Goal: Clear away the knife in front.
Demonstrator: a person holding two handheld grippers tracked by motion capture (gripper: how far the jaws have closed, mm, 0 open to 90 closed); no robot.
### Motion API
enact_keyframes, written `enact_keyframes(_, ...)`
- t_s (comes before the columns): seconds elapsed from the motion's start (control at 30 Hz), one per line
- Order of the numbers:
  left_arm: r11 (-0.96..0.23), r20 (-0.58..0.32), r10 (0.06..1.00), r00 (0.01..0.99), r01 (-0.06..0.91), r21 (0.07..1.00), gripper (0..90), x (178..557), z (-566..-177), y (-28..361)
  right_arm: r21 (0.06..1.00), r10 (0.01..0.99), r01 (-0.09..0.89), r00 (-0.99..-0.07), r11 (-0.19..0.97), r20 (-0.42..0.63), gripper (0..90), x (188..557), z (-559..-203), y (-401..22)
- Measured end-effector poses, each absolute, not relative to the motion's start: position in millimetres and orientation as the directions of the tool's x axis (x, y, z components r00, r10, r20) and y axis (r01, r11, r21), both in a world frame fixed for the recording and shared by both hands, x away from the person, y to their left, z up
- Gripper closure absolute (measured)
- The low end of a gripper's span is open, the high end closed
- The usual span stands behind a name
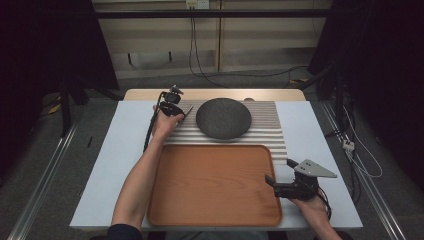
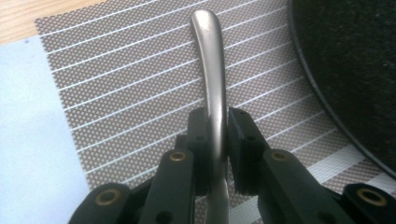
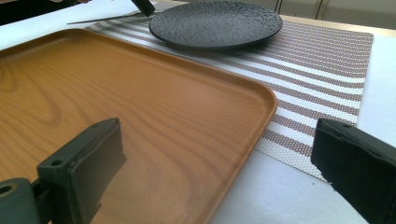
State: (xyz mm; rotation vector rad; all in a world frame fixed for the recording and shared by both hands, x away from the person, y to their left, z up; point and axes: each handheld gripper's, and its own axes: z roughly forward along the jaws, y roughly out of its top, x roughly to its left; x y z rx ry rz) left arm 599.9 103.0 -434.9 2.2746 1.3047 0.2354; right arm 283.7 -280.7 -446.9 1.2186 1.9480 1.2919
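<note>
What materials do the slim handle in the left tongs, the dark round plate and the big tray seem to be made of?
The slim grey handle looks like brushed metal: it has a smooth satin sheen. The dark round plate seems to be matte stoneware, with a pebbled surface. The orange-brown rectangular tray shows wood grain; real wood or laminate, I cannot tell.

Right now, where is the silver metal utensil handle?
The silver metal utensil handle is clamped in the left tongs, over the striped woven placemat, just left of the round black plate.
</note>
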Motion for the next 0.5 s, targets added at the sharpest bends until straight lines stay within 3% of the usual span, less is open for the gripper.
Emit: enact_keyframes(0.5, -0.410, -0.089, 0.850, 0.519, 0.760, 0.505, 79.0, 602.0, -440.2, 101.6, 0.902, 0.876, 0.403, -0.478, 0.152, 0.065, 2.4, 284.1, -447.2, -281.0)
